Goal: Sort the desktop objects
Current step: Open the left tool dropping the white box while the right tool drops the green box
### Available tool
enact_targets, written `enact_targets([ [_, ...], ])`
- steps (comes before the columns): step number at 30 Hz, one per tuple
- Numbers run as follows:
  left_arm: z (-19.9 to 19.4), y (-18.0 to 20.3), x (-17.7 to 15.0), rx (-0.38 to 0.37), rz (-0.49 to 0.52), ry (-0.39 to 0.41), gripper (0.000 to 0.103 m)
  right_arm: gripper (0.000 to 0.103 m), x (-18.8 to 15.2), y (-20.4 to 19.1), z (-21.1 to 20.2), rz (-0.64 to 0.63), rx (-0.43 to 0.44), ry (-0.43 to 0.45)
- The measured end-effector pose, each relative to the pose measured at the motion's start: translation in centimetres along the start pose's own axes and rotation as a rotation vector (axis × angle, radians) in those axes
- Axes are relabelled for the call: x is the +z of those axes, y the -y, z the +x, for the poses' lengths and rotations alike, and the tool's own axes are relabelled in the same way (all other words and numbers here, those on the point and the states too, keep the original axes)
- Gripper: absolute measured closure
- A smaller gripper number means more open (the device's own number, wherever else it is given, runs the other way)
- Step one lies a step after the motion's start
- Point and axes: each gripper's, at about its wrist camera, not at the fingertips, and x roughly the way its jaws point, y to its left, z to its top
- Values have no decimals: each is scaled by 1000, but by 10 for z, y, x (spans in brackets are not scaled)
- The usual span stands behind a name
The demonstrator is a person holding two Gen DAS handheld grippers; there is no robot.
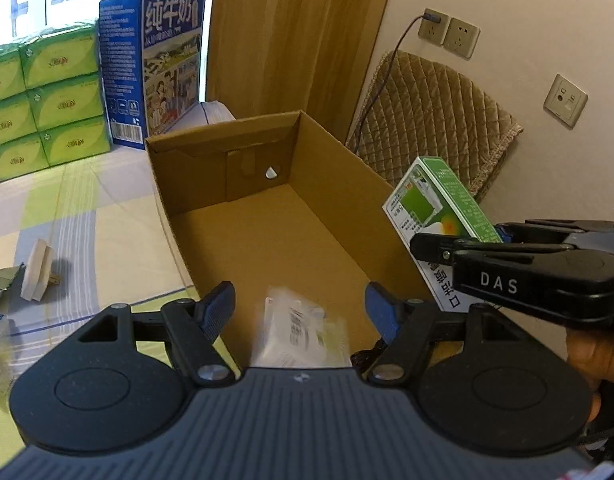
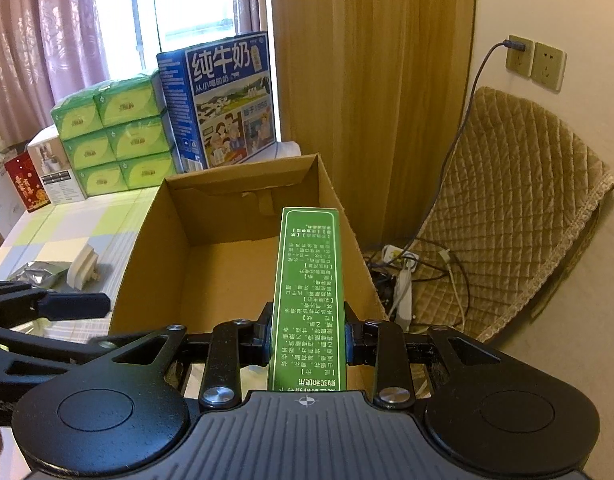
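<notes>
Right claw (image 2: 307,344) clamps green carton (image 2: 307,296) over cardboard box (image 1: 347,184); left claw (image 1: 299,312) spread wide (holding nothing).

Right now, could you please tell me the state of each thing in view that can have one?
Left claw: open, holding nothing.
Right claw: shut on the green box.
Cardboard box: open-topped.
White packet: blurred, lying at the box's near end.
Wall socket: plug inserted.
White plug: loose on the table, unplugged.
</notes>
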Motion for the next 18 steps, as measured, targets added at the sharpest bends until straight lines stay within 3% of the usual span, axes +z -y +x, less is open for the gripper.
enact_targets([
  [13, -36, -28, -12, -4, -100, 55, 36, 75, -1, -8, 11, 16, 18, 5],
  [15, -39, -30, -14, 1, -104, 58, 34, 69, 1, -7, 7, 32, 47, 33],
  [17, -43, -32, -16, 15, -96, 62, 33, 53, 3, -8, 1, 41, 48, 60],
  [18, -46, -33, -18, 26, -89, 67, 32, 52, 4, -9, -3, 42, 45, 72],
])
